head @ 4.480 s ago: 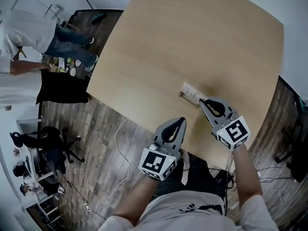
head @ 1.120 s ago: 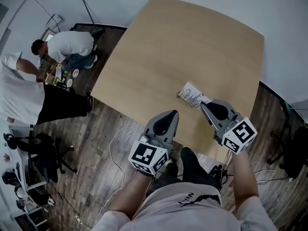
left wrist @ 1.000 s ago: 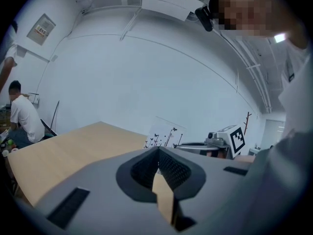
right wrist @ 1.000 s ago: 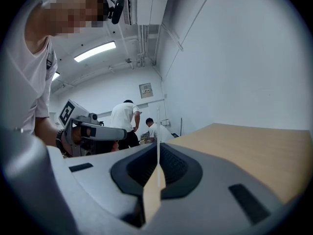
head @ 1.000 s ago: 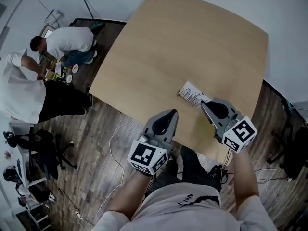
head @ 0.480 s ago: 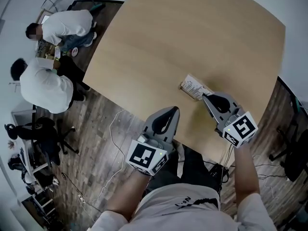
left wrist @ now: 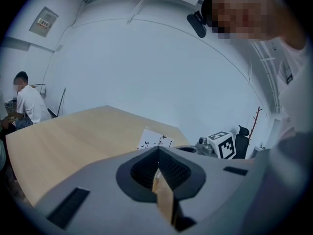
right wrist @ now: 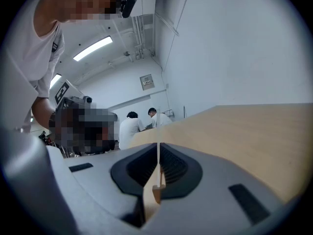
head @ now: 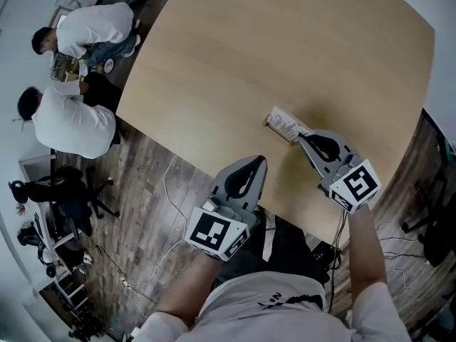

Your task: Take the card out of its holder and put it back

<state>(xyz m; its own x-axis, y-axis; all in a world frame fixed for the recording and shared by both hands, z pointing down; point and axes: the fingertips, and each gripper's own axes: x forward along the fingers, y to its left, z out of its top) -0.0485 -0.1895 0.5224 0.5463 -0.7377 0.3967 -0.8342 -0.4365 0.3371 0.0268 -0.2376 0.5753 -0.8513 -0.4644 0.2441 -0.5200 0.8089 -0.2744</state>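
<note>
Wood table (head: pixel 285 48), plank floor (head: pixel 142 191), 2 ppl (head: pixel 71 123); R hand-held gripper (head: pixel 300 137) clamps card (head: pixel 283 125), L hand-held gripper (head: pixel 260 160) closed.

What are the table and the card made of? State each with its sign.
Table: light wood or wood-look laminate, matte; pale even grain, no glare. Card: thin white paper or cardstock with dark print; seen edge-on in the right gripper view, it is a hairline between the right gripper's shut jaws.

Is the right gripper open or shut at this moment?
Shut. In the right gripper view, the right gripper has its jaws closed on the thin white edge of the card.
</note>
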